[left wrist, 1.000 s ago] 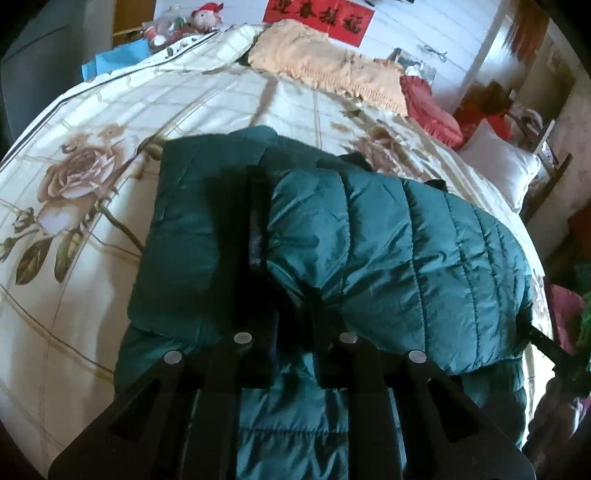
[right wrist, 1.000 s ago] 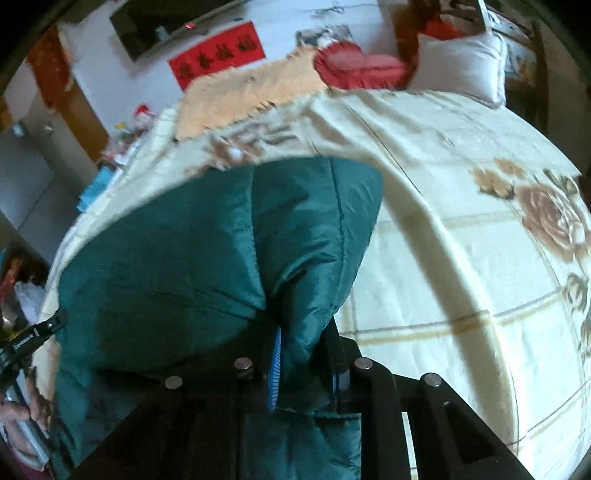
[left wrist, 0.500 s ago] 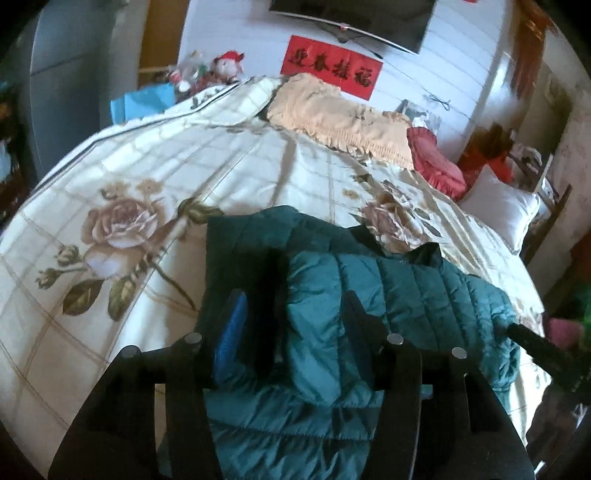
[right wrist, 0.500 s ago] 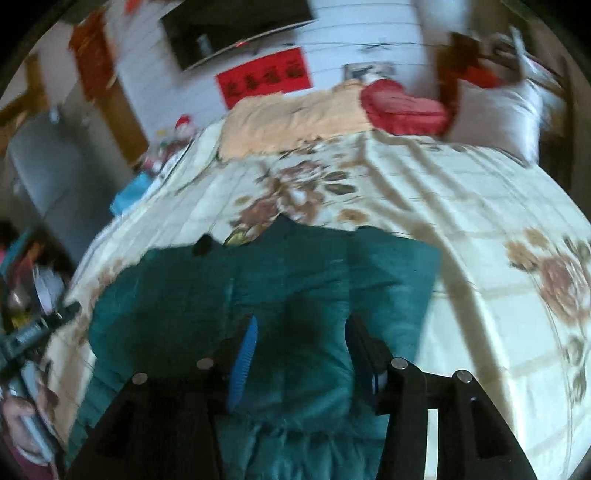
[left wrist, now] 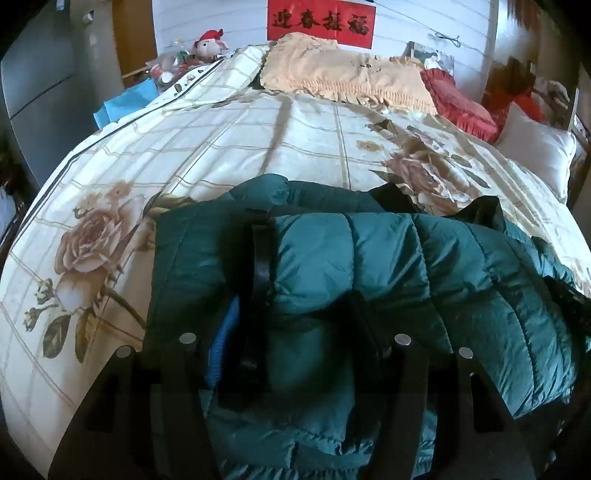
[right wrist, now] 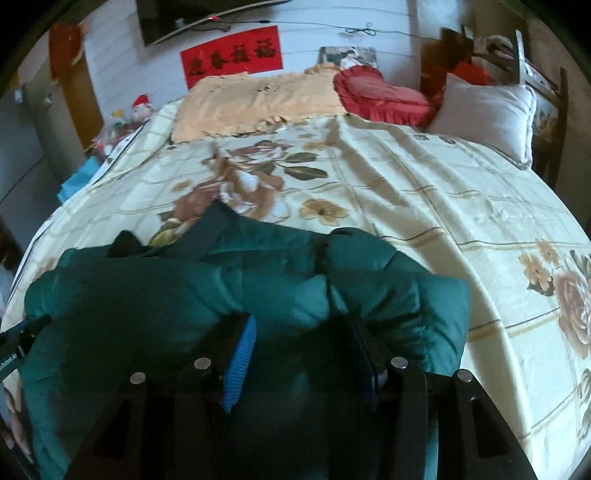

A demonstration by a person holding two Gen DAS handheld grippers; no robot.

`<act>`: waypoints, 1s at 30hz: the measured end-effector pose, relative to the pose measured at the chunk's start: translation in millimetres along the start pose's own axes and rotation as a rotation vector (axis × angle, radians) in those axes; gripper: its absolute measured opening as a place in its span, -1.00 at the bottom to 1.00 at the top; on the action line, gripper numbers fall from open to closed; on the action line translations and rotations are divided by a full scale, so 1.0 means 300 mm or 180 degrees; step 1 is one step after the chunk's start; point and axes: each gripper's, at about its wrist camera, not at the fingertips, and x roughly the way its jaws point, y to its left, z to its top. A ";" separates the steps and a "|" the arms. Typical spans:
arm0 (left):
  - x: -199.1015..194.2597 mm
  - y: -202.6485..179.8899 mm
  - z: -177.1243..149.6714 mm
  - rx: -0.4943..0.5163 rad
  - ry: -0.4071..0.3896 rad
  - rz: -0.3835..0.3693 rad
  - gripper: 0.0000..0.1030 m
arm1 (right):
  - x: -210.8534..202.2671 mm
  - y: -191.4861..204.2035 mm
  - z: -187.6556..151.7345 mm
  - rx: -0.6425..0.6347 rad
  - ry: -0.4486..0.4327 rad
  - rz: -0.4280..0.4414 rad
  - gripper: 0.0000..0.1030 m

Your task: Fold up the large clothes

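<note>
Nearest in the left wrist view, the left gripper [left wrist: 295, 332] has its two dark fingers spread apart, with a puffy roll of the green quilted down jacket [left wrist: 388, 266] lying loosely between them and not squeezed. In the right wrist view the right gripper [right wrist: 303, 354] is likewise parted, blue pad on one finger, black on the other, with jacket fabric bulging between the fingers but not pinched. The jacket [right wrist: 184, 295] lies at the near edge of the bed, already doubled over on itself into a thick, lumpy bundle (one flap sits on top of another layer, and a dark lining or collar pokes out at the far edge). Judging from this, the main folds look done and both grippers appear to have let go; what may remain is flattening, squaring the uneven edges, or one more fold to make it compact. Beyond the jacket spreads a cream bedspread with rose print [left wrist: 258, 147]. Farther back lie a peach fringed blanket [right wrist: 258, 99], a red heart-shaped cushion [right wrist: 380, 96] and a white pillow [right wrist: 487, 114]. On the far wall hangs a red banner with Chinese characters [left wrist: 321, 18].
</note>
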 end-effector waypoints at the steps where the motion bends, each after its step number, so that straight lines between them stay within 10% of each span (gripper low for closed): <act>1: -0.006 0.006 -0.005 0.0022 -0.0009 0.0000 0.15 | -0.012 -0.002 0.003 0.0028 0.0018 0.0021 -0.08; 11: -0.021 0.023 -0.042 -0.0069 -0.0039 -0.0021 0.15 | -0.284 0.207 -0.074 -0.0339 -0.0241 0.0622 0.00; 16: -0.021 0.014 -0.054 -0.0022 -0.0059 0.0006 0.24 | -0.179 0.360 -0.167 -0.0827 0.0032 0.0343 0.01; 23: -0.017 0.013 -0.069 -0.0019 -0.0086 0.0024 0.30 | -0.145 0.328 -0.183 -0.0770 0.0282 0.0340 0.01; 30: -0.015 0.011 -0.076 -0.0045 -0.0103 0.0013 0.31 | -0.276 0.144 -0.135 -0.0552 -0.0144 0.0068 0.20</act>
